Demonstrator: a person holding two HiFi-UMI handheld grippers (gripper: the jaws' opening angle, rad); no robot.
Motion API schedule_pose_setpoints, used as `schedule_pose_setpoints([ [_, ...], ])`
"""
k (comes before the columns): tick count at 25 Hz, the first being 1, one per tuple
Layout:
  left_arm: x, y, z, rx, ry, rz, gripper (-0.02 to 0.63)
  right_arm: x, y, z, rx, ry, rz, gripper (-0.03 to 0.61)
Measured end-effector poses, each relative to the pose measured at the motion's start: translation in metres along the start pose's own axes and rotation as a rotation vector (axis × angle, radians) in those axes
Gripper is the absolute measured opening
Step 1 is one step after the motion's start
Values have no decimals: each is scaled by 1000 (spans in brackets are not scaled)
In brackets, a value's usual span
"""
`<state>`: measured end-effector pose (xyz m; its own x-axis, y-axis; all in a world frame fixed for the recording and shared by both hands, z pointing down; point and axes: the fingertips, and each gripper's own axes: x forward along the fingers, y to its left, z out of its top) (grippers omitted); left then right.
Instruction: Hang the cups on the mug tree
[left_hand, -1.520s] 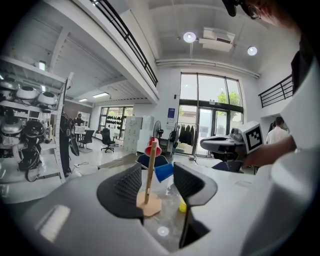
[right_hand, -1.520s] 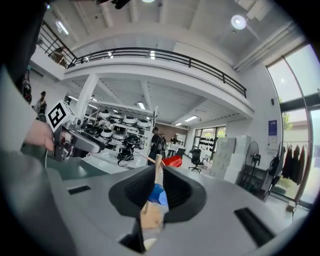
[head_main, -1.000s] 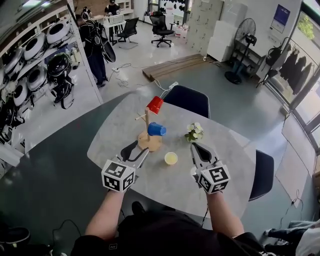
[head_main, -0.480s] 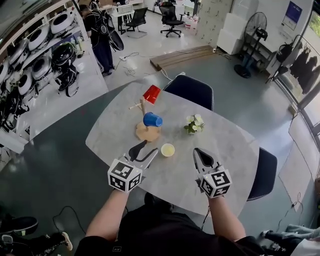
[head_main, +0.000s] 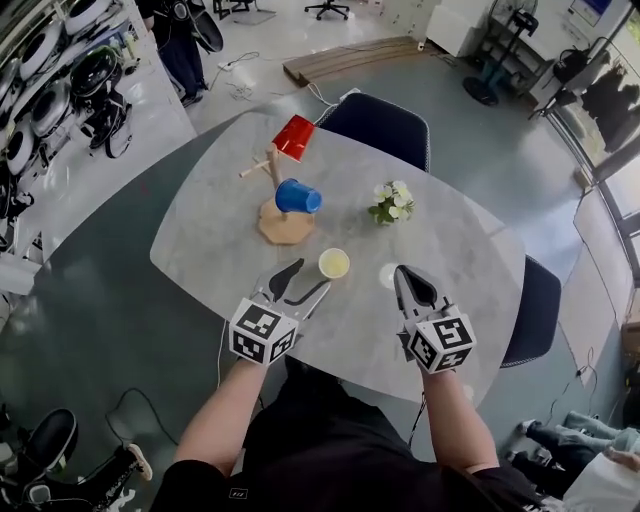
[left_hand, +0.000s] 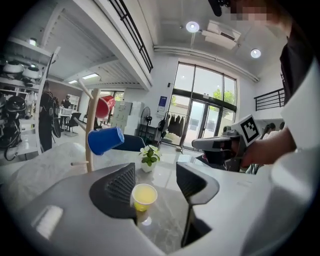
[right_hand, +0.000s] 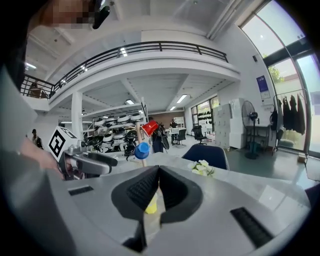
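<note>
Head view alone takes in the whole grey bench (head_main: 460, 250): the mug tree (head_main: 283, 222) stands at 11 o'clock with the blue cup (head_main: 298, 197) and red cup (head_main: 294, 135) hung on it. The yellow cup (head_main: 334, 263) stands upright just beyond the left gripper (head_main: 310, 277). Left gripper view shows its jaws spread, having just been opening, with the cup in line with the gap and unpinched. The right gripper (head_main: 404, 272) has its jaws pressed together, holding nothing. The only print is the cubes' square markers.

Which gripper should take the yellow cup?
Left, probably. The left gripper has just been opening its jaws, with the yellow cup just ahead of the gap; the right gripper is shut.
</note>
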<state>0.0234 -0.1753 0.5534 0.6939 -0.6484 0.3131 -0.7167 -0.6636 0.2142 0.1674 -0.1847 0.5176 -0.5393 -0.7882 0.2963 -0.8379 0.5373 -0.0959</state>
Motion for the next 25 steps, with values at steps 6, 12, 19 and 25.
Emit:
schedule_pose_setpoints([
  [6, 38, 12, -56, -13, 89, -12, 288, 15, -10, -30, 33, 56, -12, 14],
  [12, 71, 19, -96, -7, 138, -42, 343, 26, -15, -43, 55, 75, -7, 14],
  [19, 99, 26, -137, 82, 218, -19, 374, 19, -31, -63, 60, 110, -34, 14],
  [25, 121, 27, -153, 112, 283, -4, 374, 12, -43, -72, 66, 131, -49, 14],
])
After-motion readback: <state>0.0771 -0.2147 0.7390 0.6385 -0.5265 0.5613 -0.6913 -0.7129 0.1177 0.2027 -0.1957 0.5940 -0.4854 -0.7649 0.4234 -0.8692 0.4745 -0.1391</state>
